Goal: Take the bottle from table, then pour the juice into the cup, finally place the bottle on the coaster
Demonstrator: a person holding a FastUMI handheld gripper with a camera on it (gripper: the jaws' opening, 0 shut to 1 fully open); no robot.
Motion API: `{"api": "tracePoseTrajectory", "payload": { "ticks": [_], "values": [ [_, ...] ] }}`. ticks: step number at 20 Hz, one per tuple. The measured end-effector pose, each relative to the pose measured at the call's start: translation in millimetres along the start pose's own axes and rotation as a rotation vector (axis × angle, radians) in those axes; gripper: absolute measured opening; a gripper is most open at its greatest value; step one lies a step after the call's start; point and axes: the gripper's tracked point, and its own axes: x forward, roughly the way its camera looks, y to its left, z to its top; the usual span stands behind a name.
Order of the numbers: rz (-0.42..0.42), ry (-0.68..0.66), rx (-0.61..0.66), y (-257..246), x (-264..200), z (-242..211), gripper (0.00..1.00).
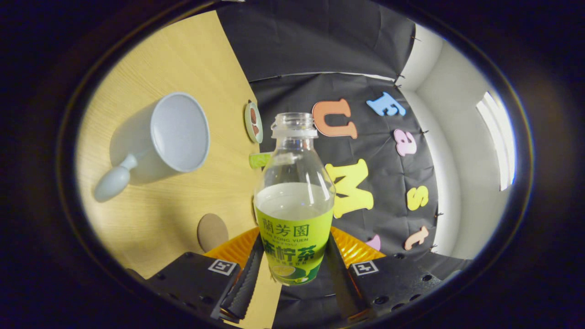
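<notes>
The bottle hides its own base and lower label between the fingers of the gripper, which press on both its sides. Beyond it, a green object is partly covered by the bottle shoulder, unidentifiable. A small round item near the far table edge is too small to identify.

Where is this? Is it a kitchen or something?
Probably not a kitchen. It looks like a small booth set up for practice: a wooden table with black cloth hung behind it. The gripper holds an open bottle, tipped near a white cup.
</notes>
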Motion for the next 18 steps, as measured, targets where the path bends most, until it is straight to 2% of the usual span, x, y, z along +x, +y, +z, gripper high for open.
{"api": "tracePoseTrajectory", "payload": {
  "ticks": [4,18],
  "values": [
    [-0.038,-0.018,-0.063,-5,-1,5,0.77],
    [-0.090,-0.024,-0.226,-21,6,2,0.77]
  ]
}}
